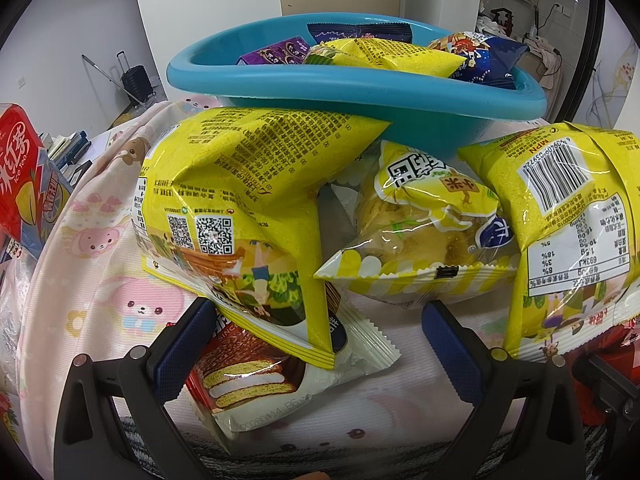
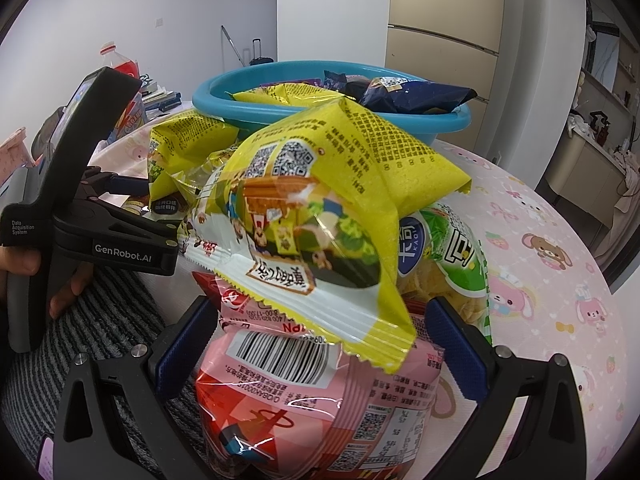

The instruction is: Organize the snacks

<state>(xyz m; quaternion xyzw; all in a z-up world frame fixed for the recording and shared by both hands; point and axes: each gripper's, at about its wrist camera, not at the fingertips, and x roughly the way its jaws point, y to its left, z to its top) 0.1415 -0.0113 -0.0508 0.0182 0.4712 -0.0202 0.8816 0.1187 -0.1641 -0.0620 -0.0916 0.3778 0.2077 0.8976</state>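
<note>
A blue basin [image 1: 400,100] at the back holds several snack packs; it also shows in the right wrist view [image 2: 256,112]. In front lies a pile of snacks. My left gripper [image 1: 320,344] is open; a chocolate pie pack [image 1: 256,380] lies partly between its fingers, under a yellow bag [image 1: 240,208]. A clear yellow pastry pack [image 1: 420,232] and another yellow bag [image 1: 560,220] lie beyond. My right gripper [image 2: 320,344] is open around a pink-red bag [image 2: 312,392], with a yellow bag [image 2: 320,208] lying on top. A green pack [image 2: 452,256] lies to the right.
The round table has a pink cartoon cloth [image 2: 552,272]. A red ice tea carton [image 1: 18,176] stands at the left. The left hand-held gripper body [image 2: 100,220] shows at the left of the right wrist view. A fridge [image 2: 444,48] and suitcase [image 1: 138,80] stand behind.
</note>
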